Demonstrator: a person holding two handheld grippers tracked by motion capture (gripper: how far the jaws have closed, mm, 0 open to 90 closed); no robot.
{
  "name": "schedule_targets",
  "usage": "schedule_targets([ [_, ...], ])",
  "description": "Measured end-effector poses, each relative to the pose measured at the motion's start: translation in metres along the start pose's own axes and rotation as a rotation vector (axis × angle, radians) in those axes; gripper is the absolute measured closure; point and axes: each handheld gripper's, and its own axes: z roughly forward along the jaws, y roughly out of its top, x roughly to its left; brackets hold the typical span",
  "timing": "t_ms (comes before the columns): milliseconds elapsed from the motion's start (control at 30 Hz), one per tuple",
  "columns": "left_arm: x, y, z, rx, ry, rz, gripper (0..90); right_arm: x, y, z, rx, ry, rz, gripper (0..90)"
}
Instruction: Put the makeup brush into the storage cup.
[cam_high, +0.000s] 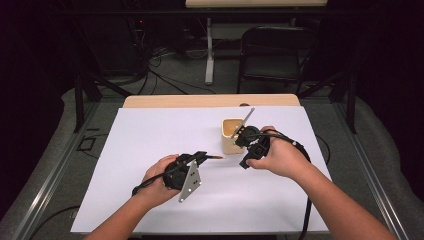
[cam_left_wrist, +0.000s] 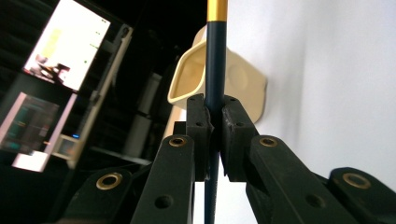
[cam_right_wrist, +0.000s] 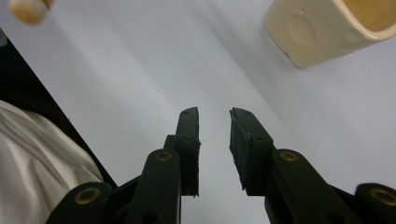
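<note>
Gripping a dark blue pencil (cam_left_wrist: 215, 70) with a gold band, the left tongs (cam_left_wrist: 214, 121) are clamping its shaft and pointing it toward the cream cup (cam_high: 231, 135) standing near the middle of the white table (cam_high: 150, 150). Right tongs (cam_right_wrist: 214, 140) are hanging empty, jaws parted, just beside the cup. Risks, as judged: the pencil tip is likely catching the cup's rim and tipping it over; the thin shaft could be swivelling in the pads and missing the opening.

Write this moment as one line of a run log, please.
left gripper: shut on pencil | right gripper: open, nothing between jaws | cream cup: upright on white sheet
</note>
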Motion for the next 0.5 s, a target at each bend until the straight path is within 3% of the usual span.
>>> schedule_targets([
  [100, 0.005, -0.002, -0.001, -0.026, -0.021, -0.089, 83.4, 0.000, -0.002, -0.002, -0.034, -0.002, -0.001, 72.4],
  [333, 0.020, -0.008, -0.002, -0.108, -0.099, -0.343, 83.4, 0.002, -0.006, -0.004, -0.133, -0.012, -0.011, 69.7],
  [500, 0.020, -0.014, 0.002, -0.162, -0.166, -0.511, 83.5, 0.002, -0.012, -0.007, -0.228, -0.005, -0.009, 68.4],
])
